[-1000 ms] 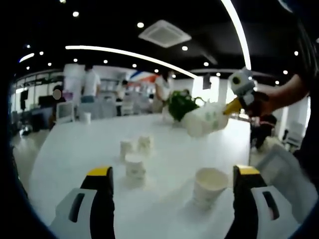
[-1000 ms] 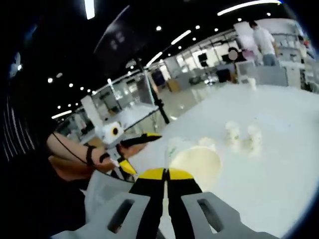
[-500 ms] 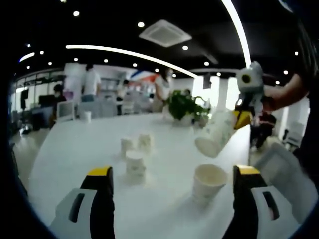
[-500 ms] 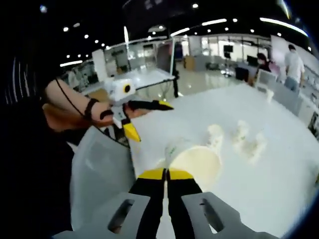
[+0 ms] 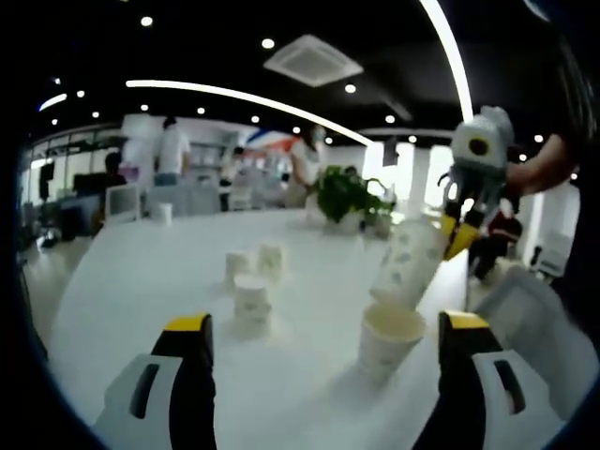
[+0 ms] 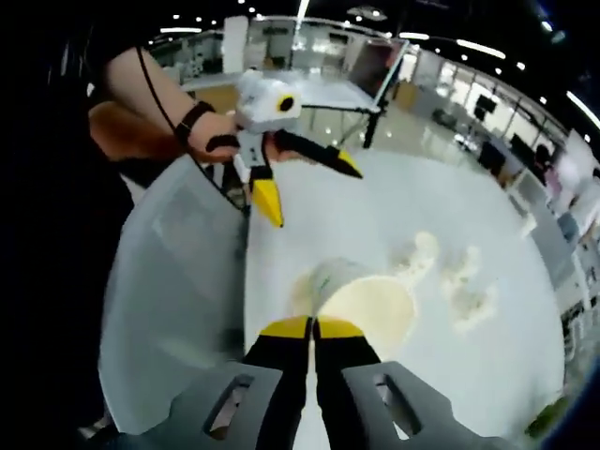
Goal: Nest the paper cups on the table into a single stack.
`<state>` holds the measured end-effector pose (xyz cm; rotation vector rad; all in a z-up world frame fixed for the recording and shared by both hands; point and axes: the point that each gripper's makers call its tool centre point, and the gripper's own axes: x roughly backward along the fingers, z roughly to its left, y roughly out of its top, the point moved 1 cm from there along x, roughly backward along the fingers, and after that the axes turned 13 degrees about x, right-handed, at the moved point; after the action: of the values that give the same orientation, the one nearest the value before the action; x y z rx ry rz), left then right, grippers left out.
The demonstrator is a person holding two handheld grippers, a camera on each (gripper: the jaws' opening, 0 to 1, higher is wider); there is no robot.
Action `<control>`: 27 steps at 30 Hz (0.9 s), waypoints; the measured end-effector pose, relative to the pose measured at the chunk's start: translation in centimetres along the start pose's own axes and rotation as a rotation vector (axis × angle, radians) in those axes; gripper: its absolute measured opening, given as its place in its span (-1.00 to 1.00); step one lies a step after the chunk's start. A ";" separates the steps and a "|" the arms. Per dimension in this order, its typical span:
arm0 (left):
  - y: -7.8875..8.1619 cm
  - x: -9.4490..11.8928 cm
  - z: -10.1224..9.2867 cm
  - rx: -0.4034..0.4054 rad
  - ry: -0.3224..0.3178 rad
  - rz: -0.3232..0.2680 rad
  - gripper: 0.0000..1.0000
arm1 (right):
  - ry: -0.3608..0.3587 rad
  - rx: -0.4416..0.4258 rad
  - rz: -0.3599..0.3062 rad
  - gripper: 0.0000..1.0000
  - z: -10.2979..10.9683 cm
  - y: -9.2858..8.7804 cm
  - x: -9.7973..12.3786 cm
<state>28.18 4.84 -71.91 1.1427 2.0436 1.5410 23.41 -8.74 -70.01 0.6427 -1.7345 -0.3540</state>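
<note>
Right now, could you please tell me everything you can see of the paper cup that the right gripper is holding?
The held paper cup is white, apparently paper, with a faint small green print on its side. The right gripper is shut on its rim, and it hangs tilted, base downward, just above the mouth of the upright cup on the white table. Whether the two cups touch I cannot tell. In the right gripper view its pale open inside faces the camera.
</note>
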 end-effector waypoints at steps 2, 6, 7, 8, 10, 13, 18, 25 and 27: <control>-0.1 0.0 0.0 -0.002 0.000 0.003 0.96 | 0.012 0.034 0.031 -1.00 0.1 -0.3 -0.3; -0.3 0.1 0.0 -0.003 -0.003 0.009 0.96 | 0.036 0.065 0.049 -1.00 0.4 -0.3 -0.6; -0.2 0.1 0.0 -0.003 -0.001 0.006 0.96 | 0.047 0.074 0.061 -1.00 0.5 -0.4 -0.8; -0.2 0.1 0.1 0.000 0.002 0.004 0.96 | 0.048 0.079 0.065 -1.00 0.4 -0.4 -0.9; -0.2 0.2 0.1 -0.003 0.005 0.002 0.96 | 0.066 0.090 0.083 -1.00 0.5 -0.6 -1.1; -0.2 0.2 0.1 0.001 0.003 0.001 0.96 | 0.088 0.102 0.094 -1.00 0.5 -0.6 -1.4; -0.5 0.3 0.1 0.001 0.005 0.004 0.96 | 0.111 0.132 0.114 -1.00 0.6 -0.5 -1.9; -0.6 0.8 0.3 0.013 0.019 -0.004 0.96 | 0.144 0.144 0.138 -1.00 0.5 -0.6 -2.6; -0.6 0.8 0.3 0.011 0.022 -0.001 0.96 | 0.151 0.146 0.142 -1.00 0.6 -0.6 -2.7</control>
<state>27.65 5.61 -72.45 1.1336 2.0688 1.5499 23.37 -7.71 -72.61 0.6301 -1.6598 -0.0776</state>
